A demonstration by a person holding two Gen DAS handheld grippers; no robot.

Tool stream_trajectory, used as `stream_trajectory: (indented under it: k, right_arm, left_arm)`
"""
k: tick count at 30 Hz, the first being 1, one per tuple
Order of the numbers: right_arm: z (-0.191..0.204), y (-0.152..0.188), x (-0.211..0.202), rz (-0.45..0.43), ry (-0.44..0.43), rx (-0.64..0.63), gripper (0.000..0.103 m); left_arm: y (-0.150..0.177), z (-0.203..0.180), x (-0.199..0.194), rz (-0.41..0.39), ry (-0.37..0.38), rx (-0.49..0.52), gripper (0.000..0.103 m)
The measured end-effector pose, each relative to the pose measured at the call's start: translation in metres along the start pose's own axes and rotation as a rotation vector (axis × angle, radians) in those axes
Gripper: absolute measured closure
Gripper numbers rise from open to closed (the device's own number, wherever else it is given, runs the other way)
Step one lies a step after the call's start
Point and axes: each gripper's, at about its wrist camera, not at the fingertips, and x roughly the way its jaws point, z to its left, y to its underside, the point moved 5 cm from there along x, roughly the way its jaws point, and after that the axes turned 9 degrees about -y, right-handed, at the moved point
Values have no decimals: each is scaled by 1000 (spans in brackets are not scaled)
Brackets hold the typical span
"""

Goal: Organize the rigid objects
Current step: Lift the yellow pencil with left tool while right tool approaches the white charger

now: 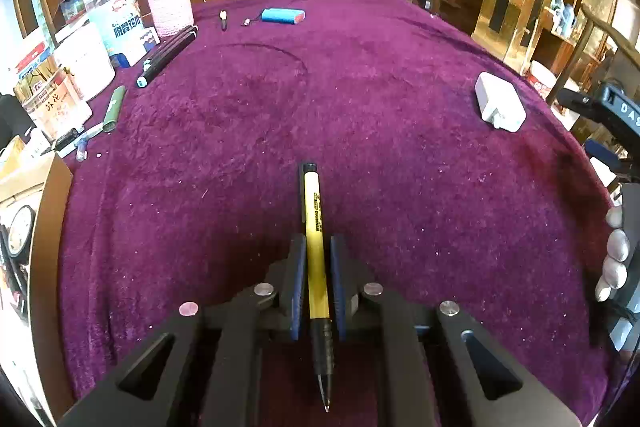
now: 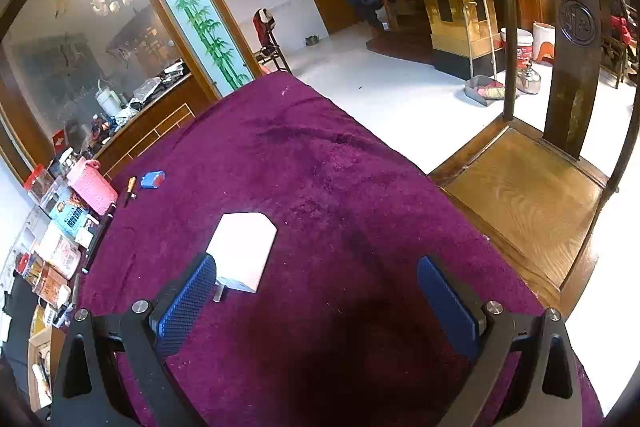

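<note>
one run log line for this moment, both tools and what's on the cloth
left tool: shut on yellow pen | right tool: open, holds nothing | white charger: on purple cloth, beside right tool's left finger

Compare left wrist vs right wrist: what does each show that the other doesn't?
Left wrist only: the left gripper shut on a yellow pen, tip pointing back at the camera, black markers and a green tube by the left edge.

Right wrist only: the right gripper, open and empty, and a wooden chair.

Both: purple tablecloth, white charger, blue battery pack, pink container.
</note>
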Motion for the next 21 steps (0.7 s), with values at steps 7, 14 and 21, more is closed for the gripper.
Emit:
stream_trajectory:
  k: [7,14,21]
  right_arm:
    - [-1,1,4,16,22,-14,1]
    - [-1,2,7,35,26,-13,1]
    - [-3,4,8,46,25,-5,1]
  left_arm:
    - [1,1,-1,-39,53,-19,79]
    - [2,-9,-1,-42,67,20,64]
    - [2,-9,-1,-41,91,15,59]
